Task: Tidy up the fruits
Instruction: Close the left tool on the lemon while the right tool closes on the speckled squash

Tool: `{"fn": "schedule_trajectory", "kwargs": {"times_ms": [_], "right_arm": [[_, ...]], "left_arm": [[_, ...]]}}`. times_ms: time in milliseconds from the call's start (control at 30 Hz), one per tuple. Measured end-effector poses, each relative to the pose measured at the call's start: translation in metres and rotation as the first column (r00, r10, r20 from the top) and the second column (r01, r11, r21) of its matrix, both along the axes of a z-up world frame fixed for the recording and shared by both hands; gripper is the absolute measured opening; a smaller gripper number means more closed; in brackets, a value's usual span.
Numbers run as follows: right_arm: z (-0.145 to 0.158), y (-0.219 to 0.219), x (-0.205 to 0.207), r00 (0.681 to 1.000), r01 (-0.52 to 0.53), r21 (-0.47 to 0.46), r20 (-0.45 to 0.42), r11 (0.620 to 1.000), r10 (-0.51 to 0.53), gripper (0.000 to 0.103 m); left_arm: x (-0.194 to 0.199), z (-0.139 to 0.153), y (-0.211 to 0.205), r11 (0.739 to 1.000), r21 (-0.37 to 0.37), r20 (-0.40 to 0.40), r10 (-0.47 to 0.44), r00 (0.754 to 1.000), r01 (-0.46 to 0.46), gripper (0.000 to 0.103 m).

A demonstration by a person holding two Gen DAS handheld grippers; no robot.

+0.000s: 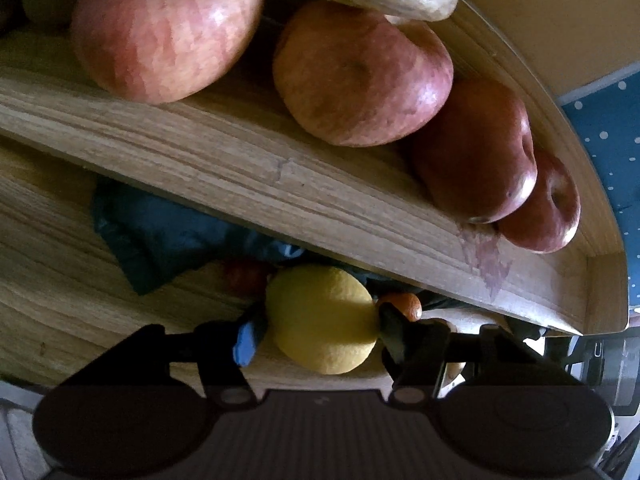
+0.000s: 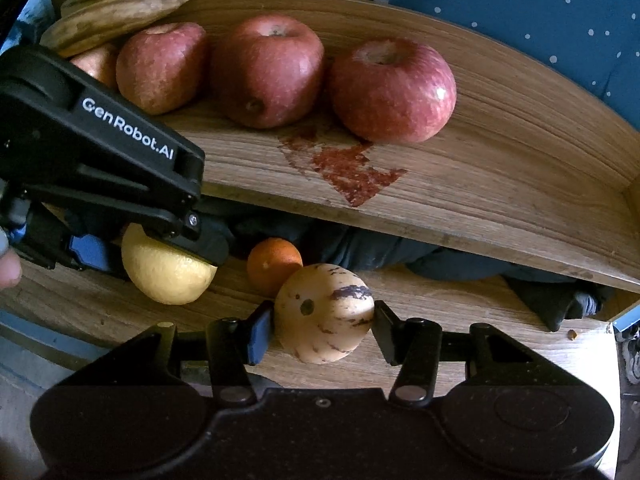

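On the lower wooden board (image 2: 460, 312) lie a yellow lemon (image 2: 168, 276), a small orange (image 2: 274, 266) and a pale, purple-streaked round fruit (image 2: 324, 312). My left gripper (image 1: 320, 332) is shut on the lemon (image 1: 324, 320), one pad on each side. In the right wrist view the left gripper (image 2: 152, 252) comes in from the left over the lemon. My right gripper (image 2: 322, 328) is shut on the pale streaked fruit, with both pads touching its flanks. Three red apples (image 2: 268, 72) stand in a row on the upper wooden shelf (image 2: 500, 168). Brownish bananas (image 2: 128, 4) lie behind them.
A dark blue cloth (image 2: 440, 256) is bunched under the upper shelf, behind the fruit. The shelf carries a red stain (image 2: 348, 172) and has a raised rim at the right. Blue dotted fabric (image 2: 520, 8) lies beyond it. A fingertip (image 2: 8, 272) shows at the left edge.
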State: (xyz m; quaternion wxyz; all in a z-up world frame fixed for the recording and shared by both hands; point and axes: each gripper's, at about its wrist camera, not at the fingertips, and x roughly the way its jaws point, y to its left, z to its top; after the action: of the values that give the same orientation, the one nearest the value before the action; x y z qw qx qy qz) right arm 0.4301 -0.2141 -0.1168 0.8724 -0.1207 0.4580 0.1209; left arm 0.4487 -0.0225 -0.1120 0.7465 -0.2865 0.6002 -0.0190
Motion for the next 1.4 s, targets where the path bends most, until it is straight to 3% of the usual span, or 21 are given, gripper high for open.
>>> {"fn": "schedule_trajectory", "kwargs": {"times_ms": [700, 1400], "right_arm": [[0.003, -0.002, -0.023, 1.000, -0.006, 0.019, 0.021, 1.000, 0.005, 0.053], [0.029, 0.005, -0.078, 0.994, -0.101, 0.030, 0.051, 0.994, 0.099, 0.053]], "left_arm": [[-0.041, 0.005, 0.014, 1.000, -0.004, 0.025, -0.026, 0.999, 0.026, 0.063], [-0.088, 0.043, 0.025, 0.999, 0.003, 0.101, -0.034, 0.994, 0.033, 0.063]]}}
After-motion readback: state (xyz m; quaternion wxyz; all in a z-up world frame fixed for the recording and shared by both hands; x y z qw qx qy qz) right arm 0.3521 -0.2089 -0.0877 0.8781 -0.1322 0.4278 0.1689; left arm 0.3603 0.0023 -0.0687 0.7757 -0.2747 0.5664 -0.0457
